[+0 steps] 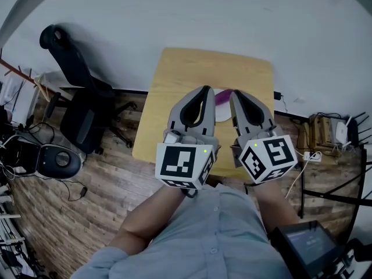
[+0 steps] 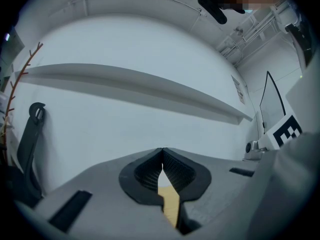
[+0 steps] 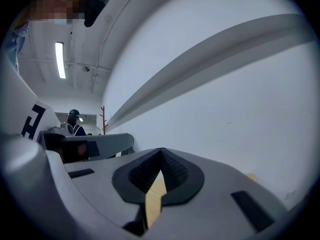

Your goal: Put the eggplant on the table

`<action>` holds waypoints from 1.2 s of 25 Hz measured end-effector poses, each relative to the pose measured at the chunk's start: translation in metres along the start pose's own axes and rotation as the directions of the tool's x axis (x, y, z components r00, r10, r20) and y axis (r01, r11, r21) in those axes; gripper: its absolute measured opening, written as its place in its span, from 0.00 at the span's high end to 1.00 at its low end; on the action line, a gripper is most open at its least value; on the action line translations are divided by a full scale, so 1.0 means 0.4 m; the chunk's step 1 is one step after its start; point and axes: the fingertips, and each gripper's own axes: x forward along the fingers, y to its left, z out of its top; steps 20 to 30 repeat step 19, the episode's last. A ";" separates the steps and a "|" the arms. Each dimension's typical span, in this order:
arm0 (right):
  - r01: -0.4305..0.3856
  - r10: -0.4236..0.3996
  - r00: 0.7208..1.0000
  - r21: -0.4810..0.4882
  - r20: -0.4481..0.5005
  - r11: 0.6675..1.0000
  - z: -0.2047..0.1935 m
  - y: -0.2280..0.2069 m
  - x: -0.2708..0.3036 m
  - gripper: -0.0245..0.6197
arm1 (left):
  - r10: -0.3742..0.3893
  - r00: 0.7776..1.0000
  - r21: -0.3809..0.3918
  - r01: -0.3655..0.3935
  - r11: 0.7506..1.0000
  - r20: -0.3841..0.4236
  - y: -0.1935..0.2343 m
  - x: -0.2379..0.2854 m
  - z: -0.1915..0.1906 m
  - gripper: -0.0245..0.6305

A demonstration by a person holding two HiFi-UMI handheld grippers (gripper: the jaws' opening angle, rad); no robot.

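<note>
Overhead, the left gripper [image 1: 204, 89] and right gripper [image 1: 235, 93] hung side by side above the wooden table [image 1: 186, 68]. Between their tips the purple eggplant [image 1: 223, 97] lay on a white plate [image 1: 223, 114] on that table, touched by neither. From the left gripper view, its jaws met tip to tip with nothing between them. From the right gripper view, its jaws were likewise pressed together and empty.
</note>
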 end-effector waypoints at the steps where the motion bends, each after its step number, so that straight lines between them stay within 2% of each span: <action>1: 0.000 0.000 1.000 -0.005 0.003 1.000 0.002 0.001 0.001 0.96 | -0.002 1.000 0.000 0.002 1.000 0.001 0.001 0.002 0.001 0.95; 18: 0.026 -0.026 1.000 0.002 -0.001 1.000 -0.012 -0.023 0.026 0.96 | -0.049 0.998 -0.001 0.049 0.999 -0.027 -0.001 0.048 -0.024 0.95; 30: 0.029 -0.029 1.000 0.004 -0.002 1.000 -0.014 -0.026 0.029 0.96 | -0.050 0.998 -0.002 0.050 0.999 -0.028 0.000 0.052 -0.026 0.95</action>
